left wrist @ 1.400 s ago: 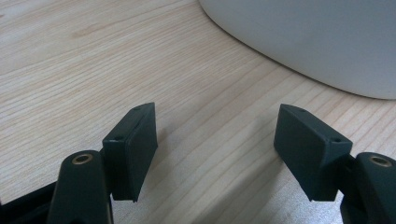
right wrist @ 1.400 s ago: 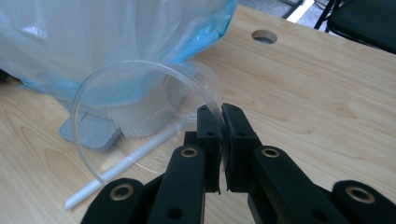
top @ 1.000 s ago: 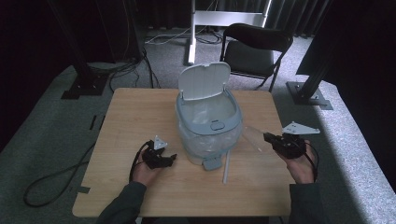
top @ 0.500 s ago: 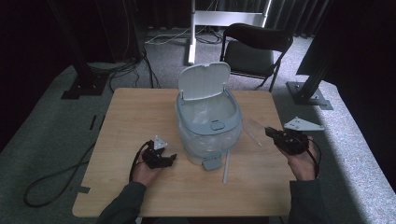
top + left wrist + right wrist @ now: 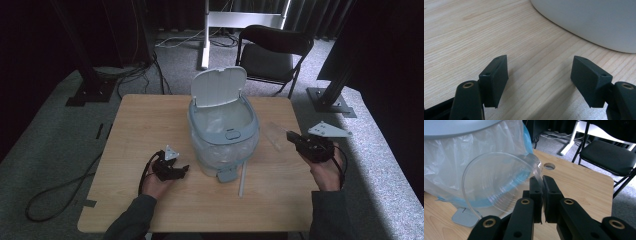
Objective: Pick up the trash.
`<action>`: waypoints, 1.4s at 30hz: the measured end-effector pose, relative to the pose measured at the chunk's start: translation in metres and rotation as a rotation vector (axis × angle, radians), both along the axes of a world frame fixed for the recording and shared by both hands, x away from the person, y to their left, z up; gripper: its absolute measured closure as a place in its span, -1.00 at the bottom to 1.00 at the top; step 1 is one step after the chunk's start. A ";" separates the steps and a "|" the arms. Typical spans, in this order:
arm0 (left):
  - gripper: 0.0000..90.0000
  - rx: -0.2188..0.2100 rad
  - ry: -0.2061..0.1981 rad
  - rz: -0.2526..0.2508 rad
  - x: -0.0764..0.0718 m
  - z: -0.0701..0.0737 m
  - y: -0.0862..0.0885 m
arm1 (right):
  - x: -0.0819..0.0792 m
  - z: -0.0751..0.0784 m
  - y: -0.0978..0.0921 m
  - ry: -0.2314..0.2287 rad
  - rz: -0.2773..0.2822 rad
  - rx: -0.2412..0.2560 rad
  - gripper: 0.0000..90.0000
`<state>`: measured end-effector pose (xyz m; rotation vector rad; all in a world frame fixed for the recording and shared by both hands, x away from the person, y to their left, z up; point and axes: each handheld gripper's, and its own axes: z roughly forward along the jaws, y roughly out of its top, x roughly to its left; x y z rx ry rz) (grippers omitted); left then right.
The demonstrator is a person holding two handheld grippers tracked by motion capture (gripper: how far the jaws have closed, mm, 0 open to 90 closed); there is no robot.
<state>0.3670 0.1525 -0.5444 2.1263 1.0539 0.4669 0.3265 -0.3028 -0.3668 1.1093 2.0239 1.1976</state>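
Now, at the light wooden table (image 5: pixel 150 120), the right gripper (image 5: pixel 295 138) has its two black jaws pinched tight on the rim of a clear, ribbed plastic cup (image 5: pixel 501 185); the cup lies tipped on its side in the grip, mouth turned back toward the gripper's camera, its far wall close against the bin; from above the cup (image 5: pixel 275 134) reads as a faint glassy shape just right of the bin, clear of the tabletop as far as I can tell. Against the picture a second back, the right hand (image 5: pixel 327 170) has drawn inward from the table's right edge; the grey three-cornered plate sits nearer the bin than it did; the cup has come along with it. The pale grey-blue pedal bin lined with a translucent plastic bag (image 5: pixel 224 135) stands mid-table, unchanged; its white lid (image 5: pixel 219 86) is still tipped up and back; its grey foot pedal (image 5: pixel 465 217) rests on the wood at the front. A thin white straw (image 5: pixel 242 179) lies on the table just in front of the bin, same spot as before. The left gripper (image 5: pixel 181 171) has not shifted; it rests low by the bin's left side, jaws spread wide with nothing between them, bare wood grain showing in the gap (image 5: pixel 539 72); the bin's rounded wall curves just ahead of it. A black folding chair (image 5: pixel 272 50) stands beyond the table.
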 end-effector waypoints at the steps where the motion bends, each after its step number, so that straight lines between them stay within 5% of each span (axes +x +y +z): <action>1: -0.33 0.000 0.000 0.000 0.000 0.000 0.000 | 0.000 0.001 0.000 -0.004 0.000 0.000 0.92; 42: -0.33 0.000 0.000 0.000 0.000 0.000 0.000 | 0.002 0.040 0.012 -0.103 -0.008 0.018 0.92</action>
